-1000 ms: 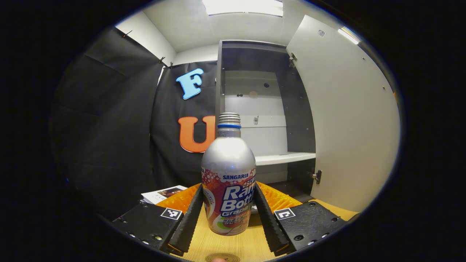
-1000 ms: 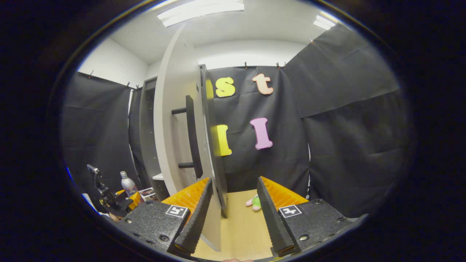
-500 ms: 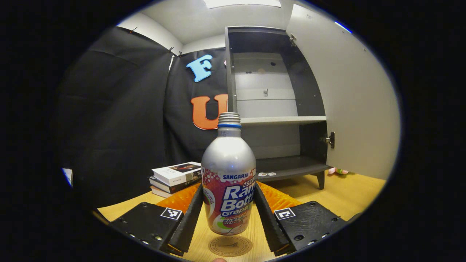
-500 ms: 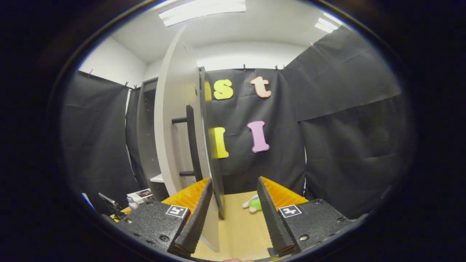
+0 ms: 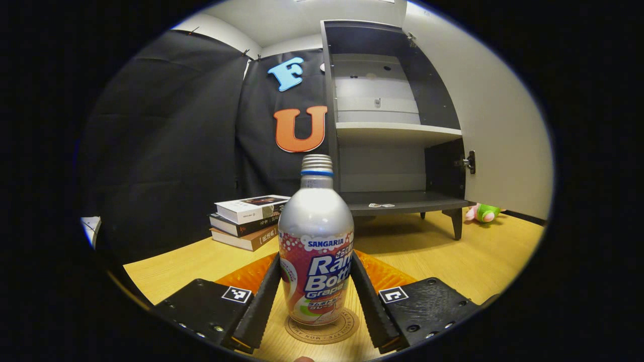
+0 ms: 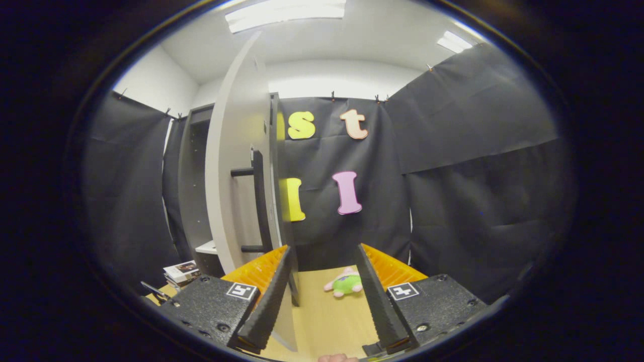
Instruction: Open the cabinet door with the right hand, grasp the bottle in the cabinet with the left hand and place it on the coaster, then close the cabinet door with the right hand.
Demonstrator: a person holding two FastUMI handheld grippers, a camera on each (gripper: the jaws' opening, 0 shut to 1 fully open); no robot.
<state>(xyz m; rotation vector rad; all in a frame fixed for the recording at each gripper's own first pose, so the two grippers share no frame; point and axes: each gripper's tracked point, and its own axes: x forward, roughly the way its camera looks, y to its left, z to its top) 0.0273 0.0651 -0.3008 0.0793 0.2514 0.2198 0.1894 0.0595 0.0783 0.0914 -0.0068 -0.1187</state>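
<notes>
Wooden table (image 5: 453,261) in black-curtained booth | cabinet (image 5: 387,120) door (image 6: 231,166) open: done | left gripper (image 5: 316,296) clamped on upright bottle (image 5: 315,241), base on or just above coaster (image 5: 322,329) | right gripper (image 6: 324,296) agape, empty, near door | left: release, shut door

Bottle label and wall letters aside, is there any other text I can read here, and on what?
Coaster: print ringing its rim, too small to read.
Books: print on the spines, too small to read.
Square markers on the left tongs and right tongs: black-and-white patterns, no words.
Nothing else is legible.
</notes>
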